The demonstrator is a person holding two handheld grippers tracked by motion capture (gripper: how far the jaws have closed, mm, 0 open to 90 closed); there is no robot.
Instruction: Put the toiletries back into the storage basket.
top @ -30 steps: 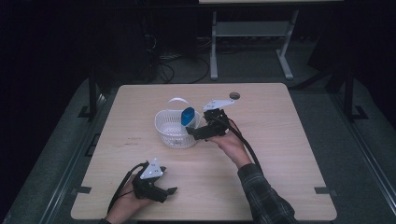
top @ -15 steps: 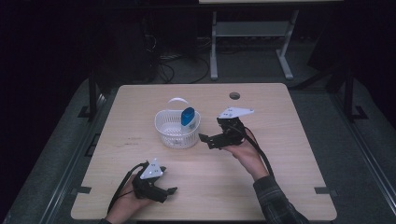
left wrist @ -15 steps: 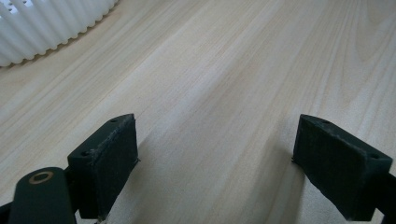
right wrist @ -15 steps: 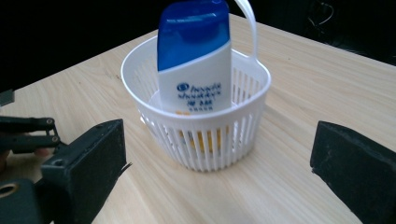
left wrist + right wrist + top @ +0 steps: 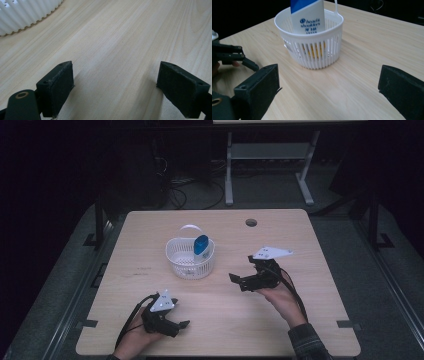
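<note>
Looking down from the high view, the white basket is standing near the middle of the table, with a blue-and-white shampoo bottle leaning upright inside it against the far-right wall. The right gripper is hovering beside the basket on its right, apart from it, jaws spread and holding nothing. The left gripper is resting low at the near edge, well apart from the basket.

Riding with the left gripper view, the two black jaws are standing wide over bare wood, with the basket's ribbed wall showing at the top left corner.

Riding with the right gripper view, the jaws are gaping wide and empty, pointing at the basket; the bottle is sticking up above the rim, and something yellow is glimmering through the slats, too hidden to name. The left gripper is showing farther off at the left.

The bottle is looking top-heavy in a light basket: I am judging that a careless sideways nudge on rim or handle could be tipping both over.
</note>
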